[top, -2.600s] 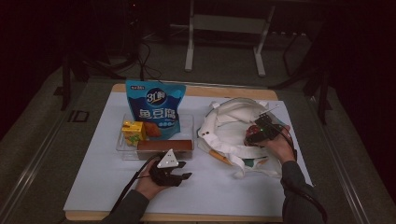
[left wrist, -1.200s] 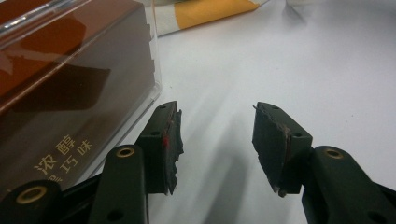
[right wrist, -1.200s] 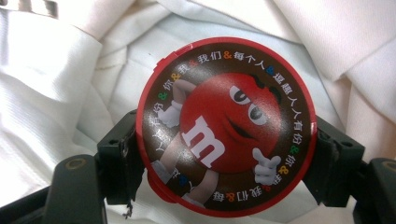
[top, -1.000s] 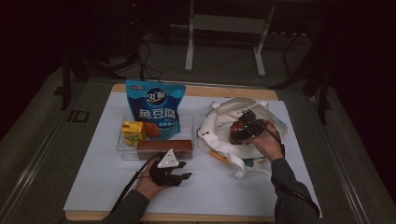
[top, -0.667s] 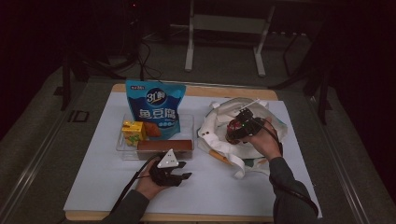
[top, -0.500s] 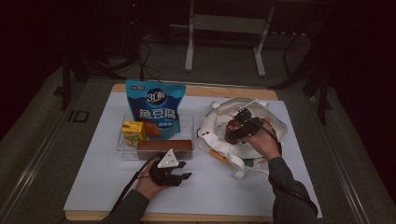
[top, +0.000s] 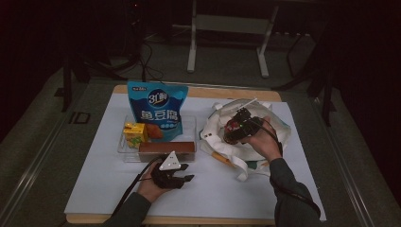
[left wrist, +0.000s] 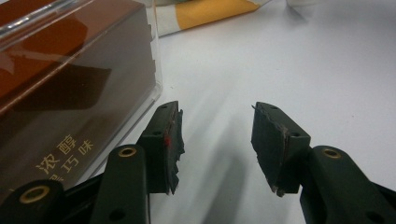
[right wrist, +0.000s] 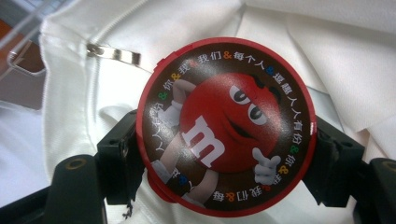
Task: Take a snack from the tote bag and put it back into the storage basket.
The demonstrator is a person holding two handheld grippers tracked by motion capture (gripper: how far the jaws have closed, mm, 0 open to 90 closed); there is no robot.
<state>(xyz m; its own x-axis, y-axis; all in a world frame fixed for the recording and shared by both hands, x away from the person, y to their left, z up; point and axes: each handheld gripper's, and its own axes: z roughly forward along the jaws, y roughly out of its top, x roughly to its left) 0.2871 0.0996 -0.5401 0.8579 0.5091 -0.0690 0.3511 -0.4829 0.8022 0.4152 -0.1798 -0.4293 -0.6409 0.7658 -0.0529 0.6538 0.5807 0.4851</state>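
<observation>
My right gripper [top: 238, 126] is shut on a round red-rimmed M&M's candy tub [right wrist: 224, 126], its jaws pressing on the tub's two sides. It hangs just over a crumpled white tote bag [top: 215, 137] at the table's right, and the bag's zipper pull [right wrist: 114, 55] shows behind the tub. My left gripper [top: 189, 172] rests on the white tabletop at the front, open with nothing between its fingertips [left wrist: 170, 135]. Just to its left is a brown chocolate box [left wrist: 60, 93] inside a clear tray.
The clear tray [top: 124, 153] holds the brown box [top: 166, 148], a yellow juice carton [top: 134, 133] and an orange pack [top: 154, 131]. A blue snack pouch [top: 157, 109] stands behind them. White table cover [top: 94, 179] spreads to the front edge.
My right gripper has carried the candy tub leftward and slightly up over the bag. The left gripper has stayed where it was.
</observation>
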